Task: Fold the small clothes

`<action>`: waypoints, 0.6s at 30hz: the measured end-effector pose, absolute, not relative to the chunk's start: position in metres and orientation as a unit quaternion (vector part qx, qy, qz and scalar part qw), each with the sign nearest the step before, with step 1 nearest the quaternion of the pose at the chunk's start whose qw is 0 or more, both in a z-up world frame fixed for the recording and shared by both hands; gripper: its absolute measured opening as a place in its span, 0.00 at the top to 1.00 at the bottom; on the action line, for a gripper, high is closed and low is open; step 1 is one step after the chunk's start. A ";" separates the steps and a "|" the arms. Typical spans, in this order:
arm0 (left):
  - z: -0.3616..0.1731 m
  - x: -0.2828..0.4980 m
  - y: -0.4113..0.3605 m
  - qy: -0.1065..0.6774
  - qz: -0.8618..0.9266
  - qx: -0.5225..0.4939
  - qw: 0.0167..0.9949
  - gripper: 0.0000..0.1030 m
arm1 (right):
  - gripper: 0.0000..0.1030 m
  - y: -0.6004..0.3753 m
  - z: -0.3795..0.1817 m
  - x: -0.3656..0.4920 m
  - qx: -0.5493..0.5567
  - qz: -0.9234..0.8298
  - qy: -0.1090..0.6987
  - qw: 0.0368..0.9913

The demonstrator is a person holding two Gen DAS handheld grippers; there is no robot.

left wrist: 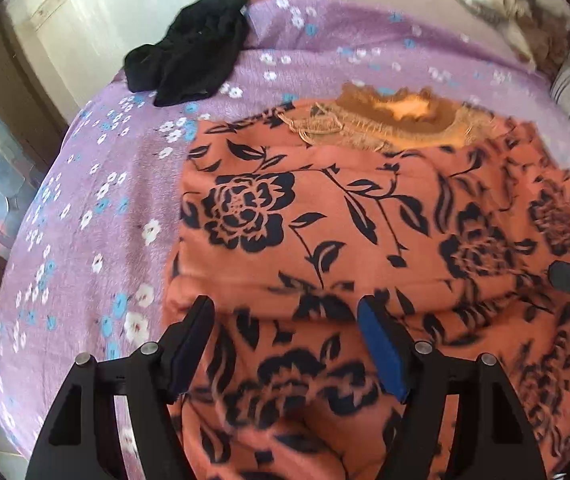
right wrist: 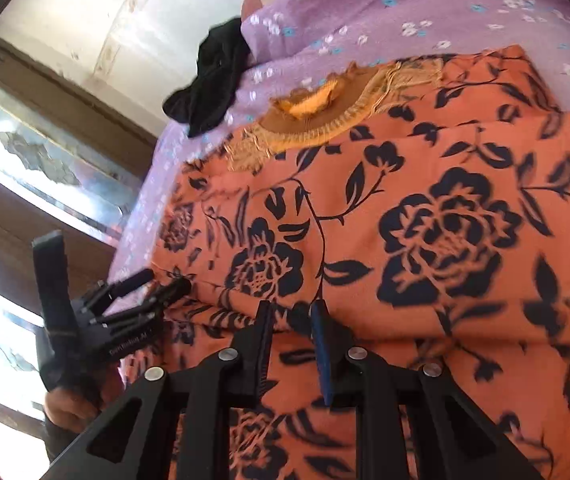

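An orange garment with black flower print (left wrist: 345, 232) lies on the purple flowered bedspread (left wrist: 97, 184), its embroidered neckline (left wrist: 389, 120) at the far end. My left gripper (left wrist: 289, 320) is open just above the near part of the cloth, holding nothing. In the right wrist view the same garment (right wrist: 405, 220) fills the frame. My right gripper (right wrist: 291, 312) has its fingers close together with a narrow gap, over a fold of the cloth; whether it pinches fabric is unclear. The left gripper also shows at the garment's left edge (right wrist: 153, 292).
A crumpled black garment (left wrist: 193, 64) lies on the bedspread at the far left. A patterned pillow (left wrist: 513, 4) sits at the far right. The bed's left edge drops off toward a wall and a wooden window frame (right wrist: 45, 184).
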State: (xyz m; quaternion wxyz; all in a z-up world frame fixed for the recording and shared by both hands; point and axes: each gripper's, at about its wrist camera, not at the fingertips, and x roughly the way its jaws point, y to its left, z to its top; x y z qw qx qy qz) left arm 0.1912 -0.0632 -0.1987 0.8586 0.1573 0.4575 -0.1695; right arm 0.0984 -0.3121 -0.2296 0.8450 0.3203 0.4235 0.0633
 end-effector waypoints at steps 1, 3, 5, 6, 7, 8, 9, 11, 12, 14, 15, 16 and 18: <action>-0.196 0.185 -0.054 0.455 -0.166 0.147 0.862 0.27 | 0.78 -0.319 -0.224 0.085 0.319 0.052 0.417 0.849; -0.191 0.168 -0.027 0.447 -0.155 0.117 0.873 0.27 | 0.77 -0.333 -0.217 0.055 0.341 0.040 0.400 0.850; -0.192 0.153 0.001 0.450 -0.137 0.086 0.878 0.27 | 0.77 -0.355 -0.211 0.021 0.371 0.020 0.385 0.845; -0.193 0.145 0.017 0.452 -0.126 0.068 0.880 0.27 | 0.77 -0.362 -0.210 0.009 0.377 0.005 0.386 0.842; -0.196 0.137 0.033 0.457 -0.116 0.050 0.880 0.27 | 0.75 -0.371 -0.209 -0.007 0.383 -0.011 0.386 0.839; -0.199 0.131 0.046 0.462 -0.108 0.034 0.879 0.27 | 0.73 -0.376 -0.209 -0.013 0.389 -0.019 0.386 0.836; -0.202 0.125 0.062 0.471 -0.099 0.011 0.877 0.27 | 0.72 -0.385 -0.209 -0.029 0.399 -0.025 0.384 0.832; -0.208 0.117 0.085 0.487 -0.089 -0.030 0.868 0.27 | 0.58 -0.402 -0.214 -0.058 0.419 -0.041 0.385 0.821; -0.212 0.113 0.095 0.499 -0.088 -0.051 0.860 0.27 | 0.47 -0.409 -0.217 -0.074 0.429 -0.059 0.389 0.813; -0.221 0.107 0.107 0.523 -0.102 -0.093 0.841 0.28 | 0.30 -0.415 -0.224 -0.092 0.443 -0.080 0.393 0.802; -0.222 0.103 0.111 0.526 -0.110 -0.108 0.837 0.28 | 0.30 -0.417 -0.228 -0.096 0.450 -0.079 0.394 0.797; -0.222 0.099 0.112 0.525 -0.115 -0.109 0.836 0.28 | 0.30 -0.420 -0.230 -0.102 0.457 -0.074 0.393 0.794; -0.223 0.093 0.110 0.530 -0.121 -0.099 0.834 0.35 | 0.30 -0.424 -0.238 -0.109 0.469 -0.052 0.402 0.785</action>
